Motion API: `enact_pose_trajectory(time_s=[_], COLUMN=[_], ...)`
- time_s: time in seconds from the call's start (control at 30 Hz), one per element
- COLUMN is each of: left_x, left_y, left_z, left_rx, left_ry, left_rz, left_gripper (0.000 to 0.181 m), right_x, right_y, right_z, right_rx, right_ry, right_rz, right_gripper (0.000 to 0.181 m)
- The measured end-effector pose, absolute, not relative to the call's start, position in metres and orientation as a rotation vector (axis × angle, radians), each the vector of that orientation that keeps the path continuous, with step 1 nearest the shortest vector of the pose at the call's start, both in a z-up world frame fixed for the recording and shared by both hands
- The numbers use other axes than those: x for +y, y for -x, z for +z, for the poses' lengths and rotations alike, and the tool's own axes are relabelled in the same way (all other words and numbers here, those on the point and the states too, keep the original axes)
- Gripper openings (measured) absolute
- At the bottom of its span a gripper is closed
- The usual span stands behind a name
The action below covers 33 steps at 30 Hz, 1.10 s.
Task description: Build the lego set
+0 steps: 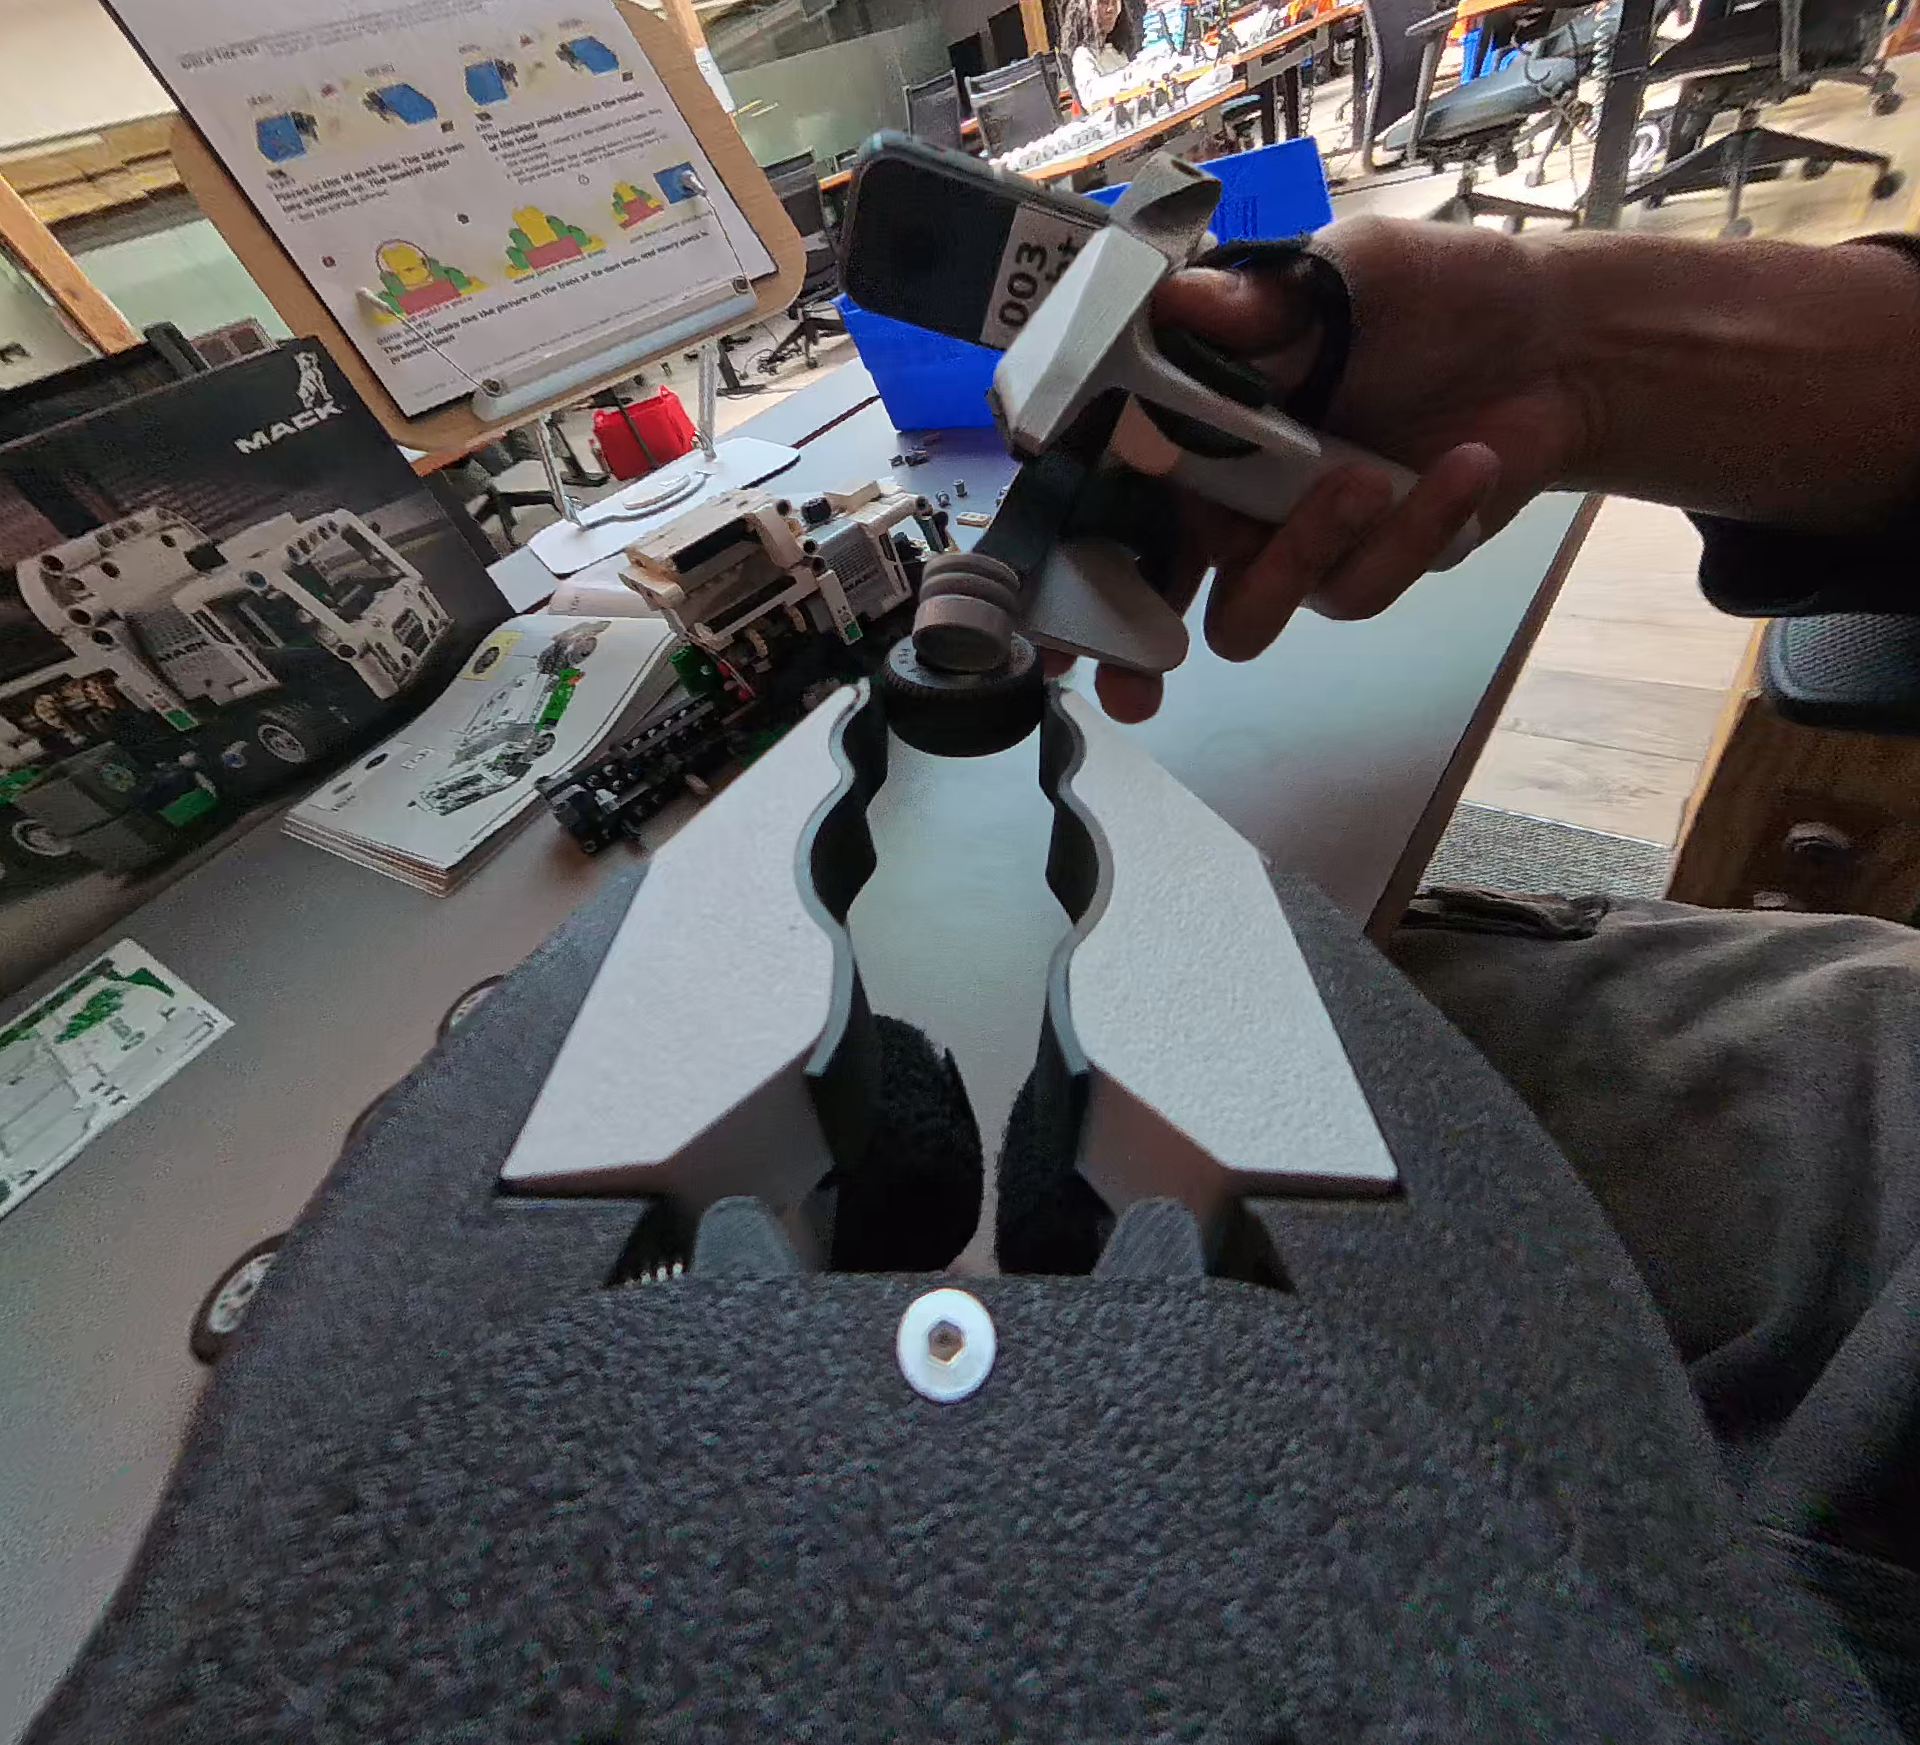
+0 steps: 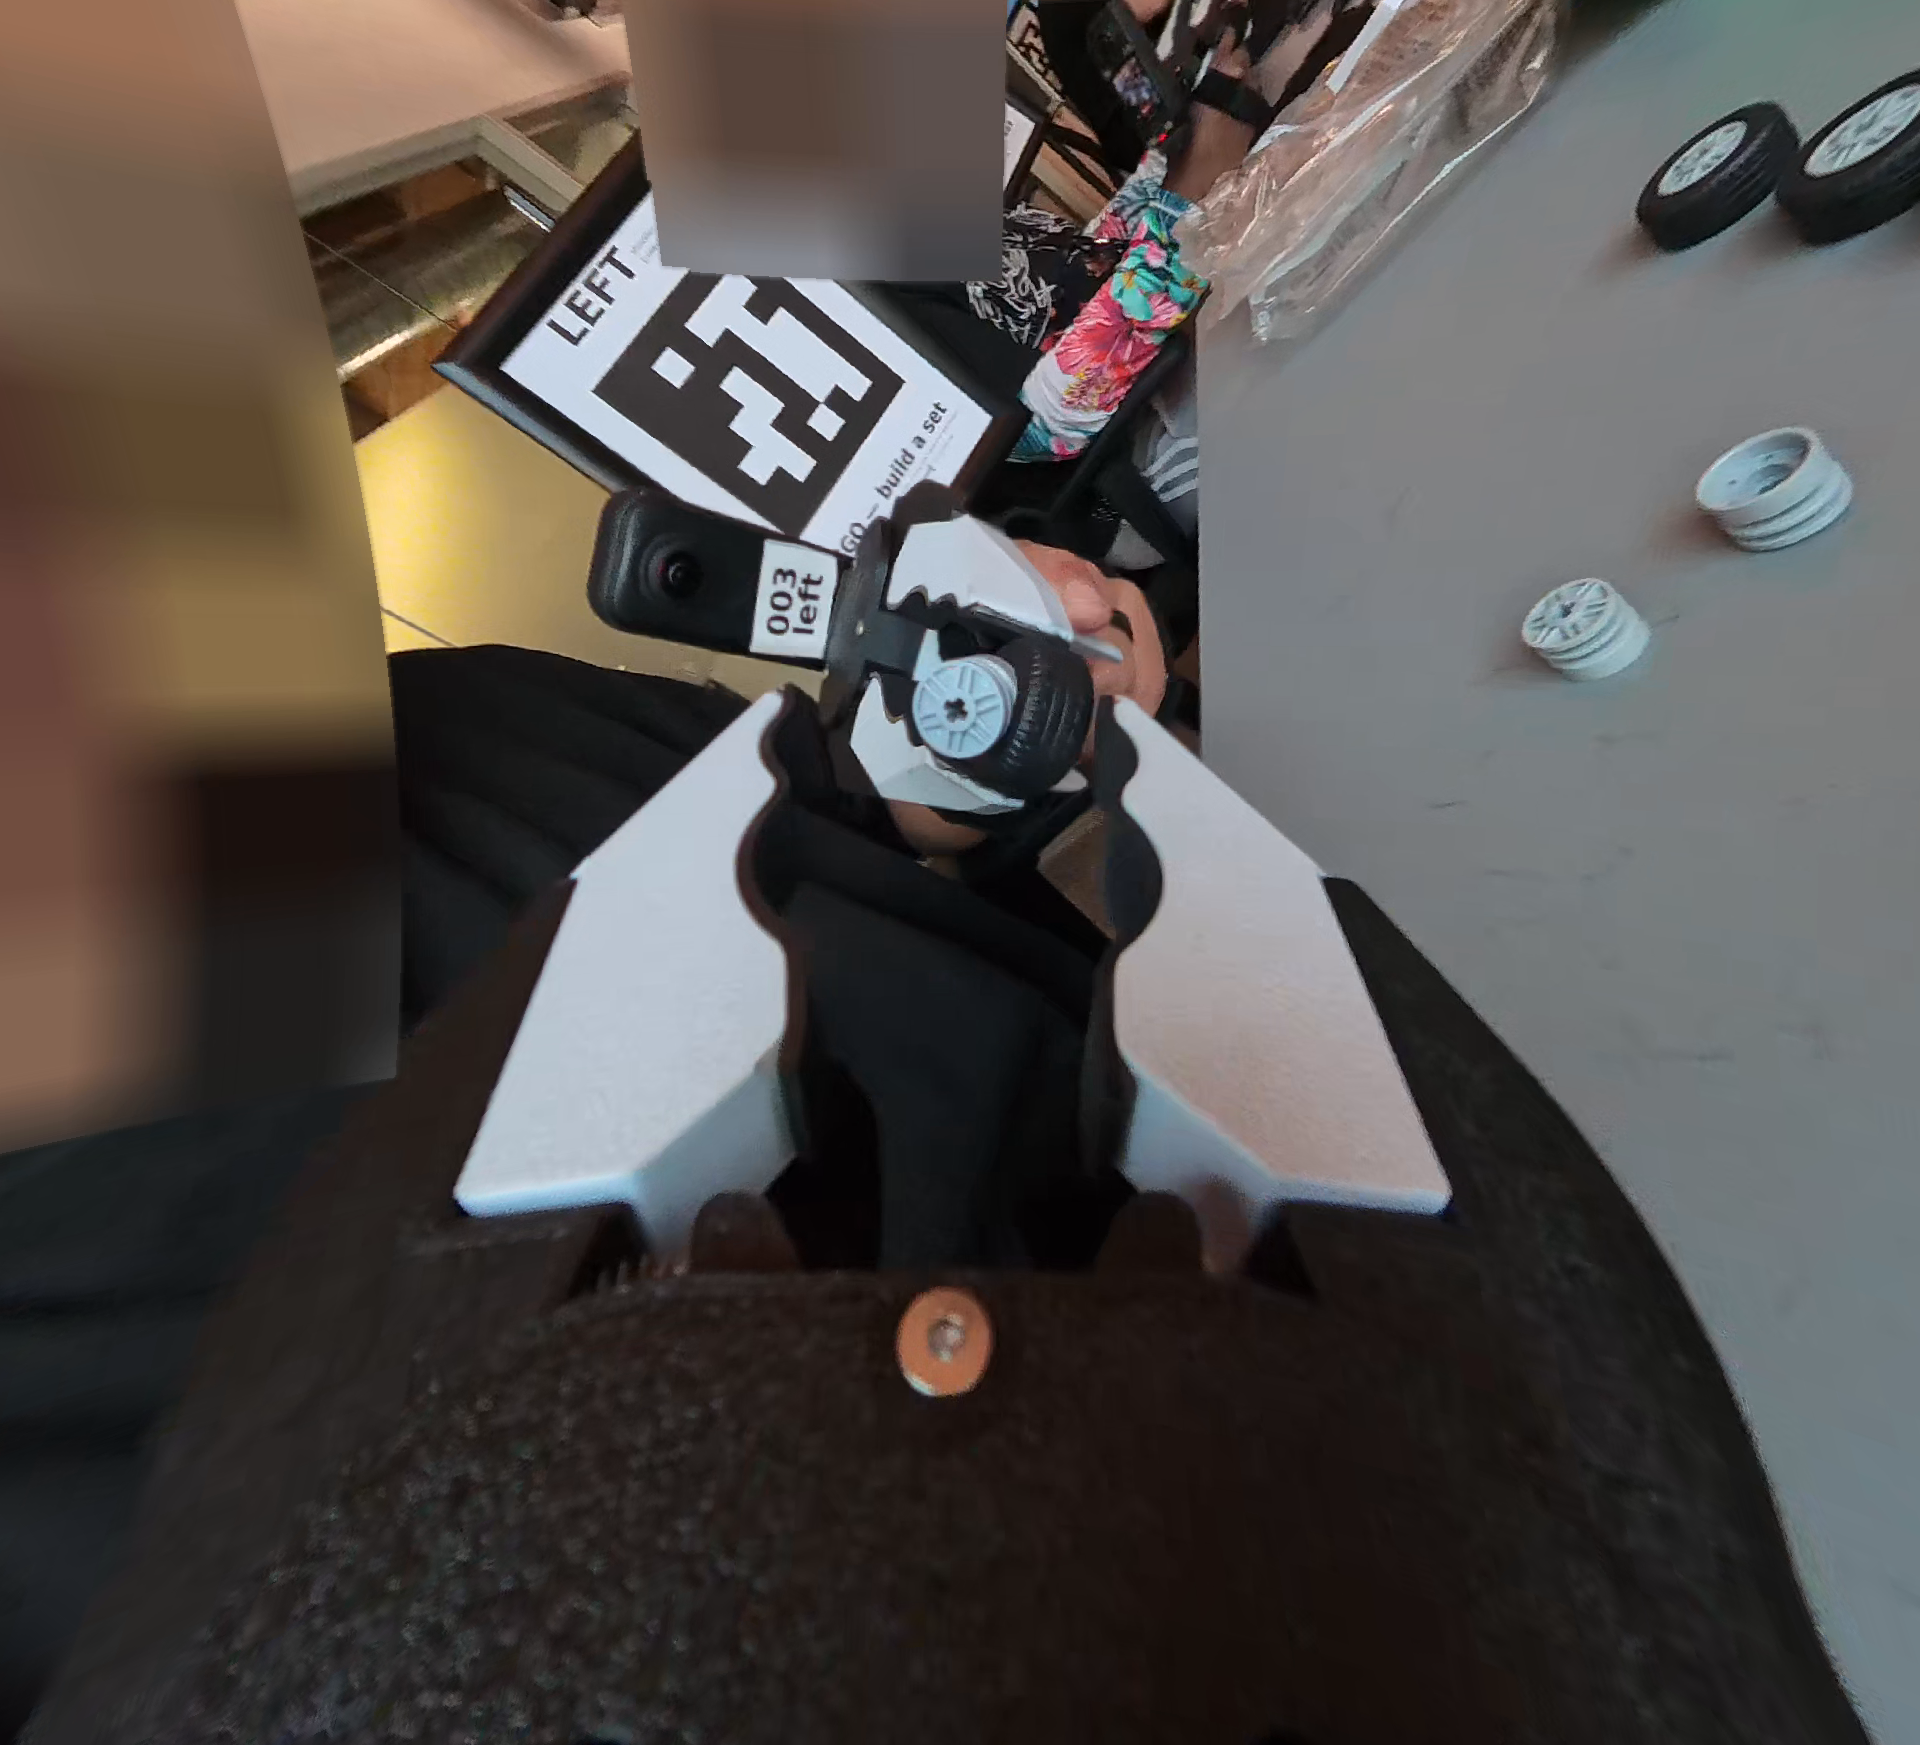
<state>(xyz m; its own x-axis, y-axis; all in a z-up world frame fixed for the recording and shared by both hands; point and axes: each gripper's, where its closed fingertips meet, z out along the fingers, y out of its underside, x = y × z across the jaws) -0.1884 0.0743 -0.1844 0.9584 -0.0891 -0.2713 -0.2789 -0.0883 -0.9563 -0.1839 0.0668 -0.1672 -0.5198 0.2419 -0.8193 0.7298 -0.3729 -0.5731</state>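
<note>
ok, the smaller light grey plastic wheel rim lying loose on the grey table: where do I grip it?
Grip the smaller light grey plastic wheel rim across its ribbed round wall, coming straight down towards the grey table. It lies flat, spoked face up, so opposite sides are exposed, and it sits apart from the larger rim.

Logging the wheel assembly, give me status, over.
Left gripper shut on black tyre. Right gripper at grey rim, grip unclear. Rim pressed against tyre, held above table; nothing between them.
</note>
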Motion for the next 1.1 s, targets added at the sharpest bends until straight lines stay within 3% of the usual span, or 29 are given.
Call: enact_pose_trajectory(time_s=[0.03,0.2,0.67,0.9,1.1], left_x=[0.074,0.075,0.074,0.066,0.059], left_y=[0.189,0.187,0.186,0.183,0.170], left_z=[-0.185,-0.190,-0.186,-0.174,-0.166], left_rx=[0.303,0.388,0.412,0.211,0.115], left_ry=[1.659,1.674,1.654,1.680,1.600], left_rz=[0.197,0.340,0.444,-0.144,-0.609], left_gripper=[0.028,0.028,0.029,0.033,0.020], right_x=[0.066,0.065,0.061,0.062,0.054], right_y=[0.184,0.188,0.185,0.181,0.177], right_z=[-0.168,-0.181,-0.181,-0.166,-0.167], right_rx=[1.469,1.527,1.684,1.950,2.097], right_ry=[-1.290,-1.348,-1.328,-1.305,-1.262], right_rz=[-1.950,-1.915,-1.967,-2.037,-2.027], right_gripper=[0.054,0.034,0.030,0.030,0.029])
